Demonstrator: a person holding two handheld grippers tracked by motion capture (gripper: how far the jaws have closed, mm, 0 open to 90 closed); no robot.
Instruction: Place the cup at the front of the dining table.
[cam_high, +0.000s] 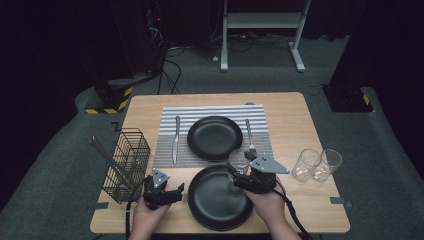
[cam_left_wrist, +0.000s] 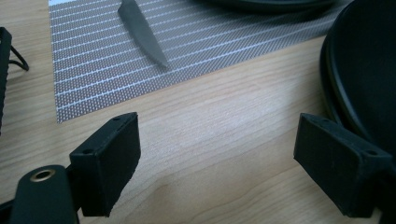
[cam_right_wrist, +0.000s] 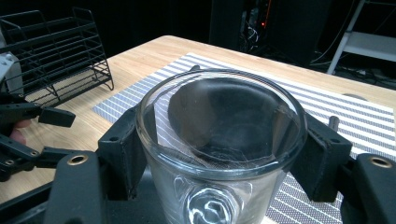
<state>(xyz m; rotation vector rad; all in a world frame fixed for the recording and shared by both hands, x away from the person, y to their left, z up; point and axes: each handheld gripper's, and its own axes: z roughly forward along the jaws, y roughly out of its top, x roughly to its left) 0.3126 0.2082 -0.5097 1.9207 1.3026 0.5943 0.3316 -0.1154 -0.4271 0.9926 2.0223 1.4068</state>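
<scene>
My right gripper (cam_high: 240, 169) is shut on a clear drinking glass (cam_high: 239, 160), held upright over the far edge of the near black plate (cam_high: 216, 200). In the right gripper view the glass (cam_right_wrist: 219, 140) sits between the two black jaws of the right gripper (cam_right_wrist: 224, 154). My left gripper (cam_high: 174, 192) rests low on the wood, left of the near plate, open and empty. In the left gripper view, bare table lies between the jaws of the left gripper (cam_left_wrist: 215, 163), and the near plate's rim (cam_left_wrist: 359, 70) is at the right.
A striped placemat (cam_high: 165, 155) holds a second black plate (cam_high: 215, 137), a knife (cam_high: 175, 140) and a fork (cam_high: 248, 134). A black wire basket (cam_high: 127, 165) with long utensils stands at the left edge. Two more glasses (cam_high: 316, 165) stand at the right.
</scene>
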